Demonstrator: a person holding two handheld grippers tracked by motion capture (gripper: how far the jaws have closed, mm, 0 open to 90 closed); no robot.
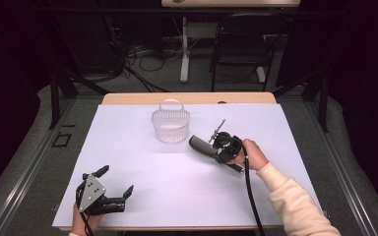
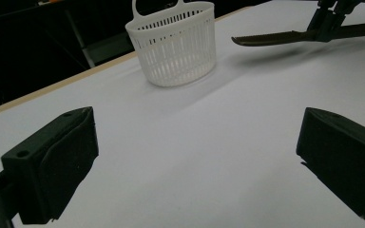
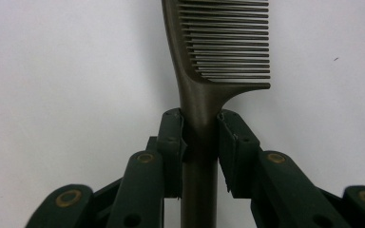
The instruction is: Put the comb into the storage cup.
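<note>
A dark comb [image 3: 204, 61] is pinched at its handle between the two pads of the right hand-held gripper [image 3: 199, 137], teeth pointing away from the jaws in the right gripper view. From the high view, the right hand-held gripper [image 1: 215, 143] holds the comb [image 1: 200, 146] just above the white table [image 1: 142, 187], right of centre, with the toothed end aimed toward a white slotted basket [image 1: 171, 124] that stands upright near the far middle of the table. Comb and basket are near each other but apart. The left gripper view shows the comb [image 2: 285, 37] lifted level off the surface, its shadow beneath it, to the right of the basket [image 2: 173, 45].

At the near left corner of the table, the left hand-held gripper [image 1: 114, 183] rests in the person's hand with its jaws spread wide and nothing between them; the left gripper view shows bare table between the two black pads [image 2: 71, 161]. A cream sleeve [image 1: 295, 201] covers the right forearm, and a black cable [image 1: 251, 196] trails back from the right hand-held gripper.
</note>
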